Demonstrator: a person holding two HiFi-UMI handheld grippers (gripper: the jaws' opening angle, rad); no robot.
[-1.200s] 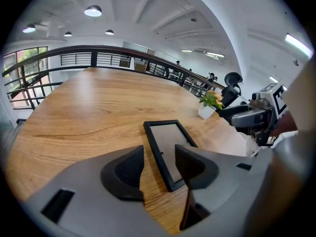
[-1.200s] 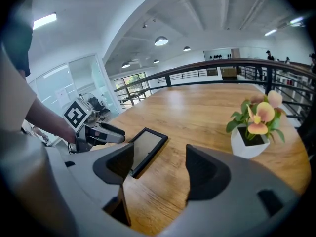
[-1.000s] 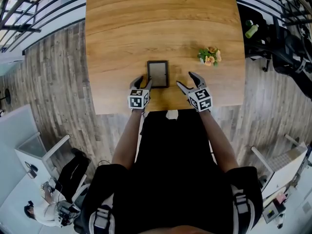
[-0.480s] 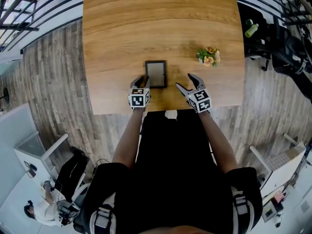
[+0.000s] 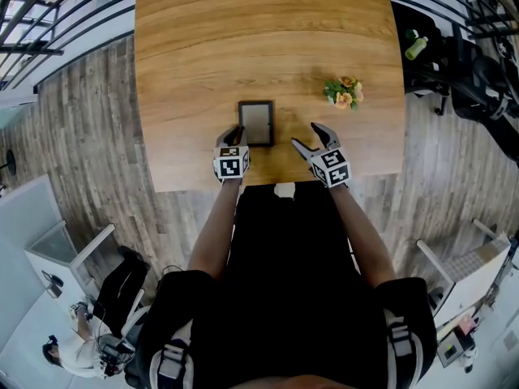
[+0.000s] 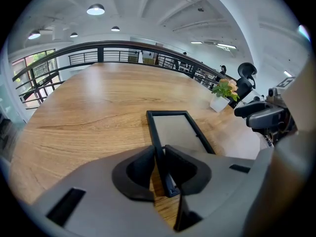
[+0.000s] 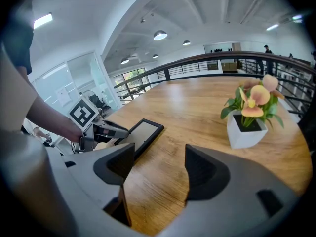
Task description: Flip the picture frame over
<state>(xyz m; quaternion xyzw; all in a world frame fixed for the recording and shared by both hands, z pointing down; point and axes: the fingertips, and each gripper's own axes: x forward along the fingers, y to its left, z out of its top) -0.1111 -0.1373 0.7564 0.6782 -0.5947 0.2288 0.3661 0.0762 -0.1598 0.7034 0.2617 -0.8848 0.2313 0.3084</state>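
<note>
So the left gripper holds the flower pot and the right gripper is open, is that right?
No: the left gripper, whose jaws have just been closing, holds the picture frame by its edge, as the left gripper view shows. The right gripper is open.

Setting: open-plan office on a railed upper level. Evidence: black metal railing (image 6: 123, 46) ran past the far edges of a large wooden table (image 5: 243, 39); round ceiling lamps (image 6: 96, 9) hung overhead; glass-walled rooms (image 7: 74, 78), black office chair (image 6: 245, 72) and grey plank floor (image 5: 89, 136) were present.
</note>
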